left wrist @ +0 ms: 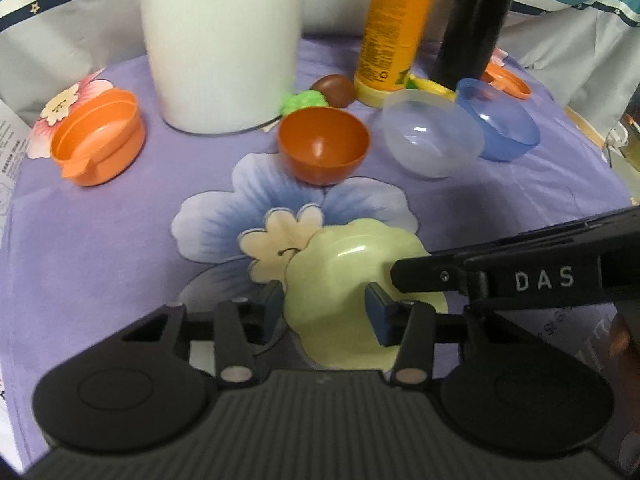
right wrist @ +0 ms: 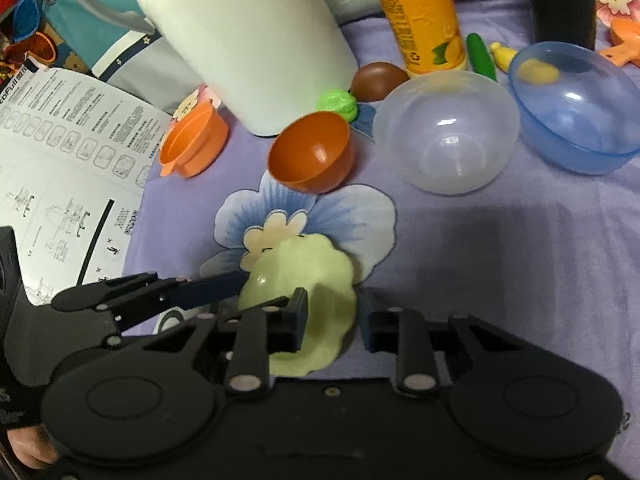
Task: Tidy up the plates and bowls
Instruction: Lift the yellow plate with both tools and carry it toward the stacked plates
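Your left gripper [left wrist: 322,308] and right gripper [right wrist: 334,316] both straddle the plate [left wrist: 352,276], jaws apart; close one, then lift.

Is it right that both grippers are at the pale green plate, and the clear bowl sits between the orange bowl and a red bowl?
Not quite: the bowl beside the clear bowl is blue, not red, as the right wrist view shows. The rest holds.

This looks like a home, a bedroom by the feel of it. A purple flowered sheet [left wrist: 120,272] serves as the surface, star-trimmed bedding [left wrist: 60,4] is bunched behind, and toy bowls [left wrist: 323,145] sit among household bottles [left wrist: 394,32].
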`<state>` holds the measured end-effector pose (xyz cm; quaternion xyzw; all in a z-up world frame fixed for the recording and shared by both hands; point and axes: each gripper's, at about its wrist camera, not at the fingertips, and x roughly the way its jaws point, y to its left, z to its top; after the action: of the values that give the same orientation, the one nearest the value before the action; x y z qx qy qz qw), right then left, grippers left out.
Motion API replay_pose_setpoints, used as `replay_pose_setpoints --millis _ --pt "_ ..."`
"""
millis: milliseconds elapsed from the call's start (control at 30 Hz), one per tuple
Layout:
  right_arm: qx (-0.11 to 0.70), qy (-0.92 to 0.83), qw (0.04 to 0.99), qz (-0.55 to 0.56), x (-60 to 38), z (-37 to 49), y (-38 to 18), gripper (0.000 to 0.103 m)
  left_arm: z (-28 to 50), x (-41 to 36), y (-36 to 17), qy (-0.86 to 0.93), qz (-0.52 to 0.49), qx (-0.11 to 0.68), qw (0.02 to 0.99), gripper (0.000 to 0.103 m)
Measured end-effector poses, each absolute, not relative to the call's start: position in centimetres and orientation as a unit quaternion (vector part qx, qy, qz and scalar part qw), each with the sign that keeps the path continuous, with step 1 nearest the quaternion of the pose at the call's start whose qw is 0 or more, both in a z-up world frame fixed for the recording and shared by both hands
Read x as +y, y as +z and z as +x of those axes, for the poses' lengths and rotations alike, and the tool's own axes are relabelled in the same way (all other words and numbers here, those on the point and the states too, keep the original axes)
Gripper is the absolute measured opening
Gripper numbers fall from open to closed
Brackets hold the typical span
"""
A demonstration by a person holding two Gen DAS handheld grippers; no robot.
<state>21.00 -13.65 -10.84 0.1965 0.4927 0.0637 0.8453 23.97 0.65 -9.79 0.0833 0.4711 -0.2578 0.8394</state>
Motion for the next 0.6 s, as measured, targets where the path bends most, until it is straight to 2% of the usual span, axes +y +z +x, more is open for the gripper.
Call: replay_pose_setpoints --millis 67,133,200,267,300,333,467,533,600 --pt "0.492 0.059 0.846 0.199 -14.2 20.7 -10.8 0.025 23.8 0.4 -9.7 -0.268 0.07 0.474 0.836 0.044" --pt "0.49 0.051 0.847 0.2 -14.9 20.4 -10.7 0.025 23.5 -0.2 -9.7 -0.275 0.073 0.471 0.835 0.038" --pt "0.489 0.044 0.848 0.199 -15.8 20.0 -10.8 0.021 23.3 -0.5 -9.8 -0.267 0.081 0.472 0.836 0.038" --pt "0.489 0.043 0.847 0.205 -16.8 19.6 -10.9 0.019 23.2 -0.6 -9.8 -0.248 0.093 0.469 0.842 0.045" --pt "0.488 0.041 0.848 0.204 -17.1 19.4 -10.9 0.019 23.0 -0.7 -9.9 -0.238 0.101 0.47 0.844 0.056" --pt "0.487 0.038 0.85 0.2 -17.3 19.1 -10.9 0.019 23.0 -0.7 -9.9 -0.239 0.103 0.47 0.843 0.058" --pt "0.485 0.038 0.85 0.204 -17.9 18.2 -10.9 0.02 22.5 -1.1 -9.9 -0.254 0.107 0.468 0.839 0.057" --pt "0.483 0.037 0.852 0.198 -17.4 18.0 -11.0 0.02 22.4 -1.5 -9.8 -0.263 0.105 0.466 0.838 0.046" --pt "0.482 0.04 0.855 0.188 -16.5 18.0 -10.9 0.021 22.1 -1.9 -9.8 -0.258 0.11 0.461 0.842 0.046"
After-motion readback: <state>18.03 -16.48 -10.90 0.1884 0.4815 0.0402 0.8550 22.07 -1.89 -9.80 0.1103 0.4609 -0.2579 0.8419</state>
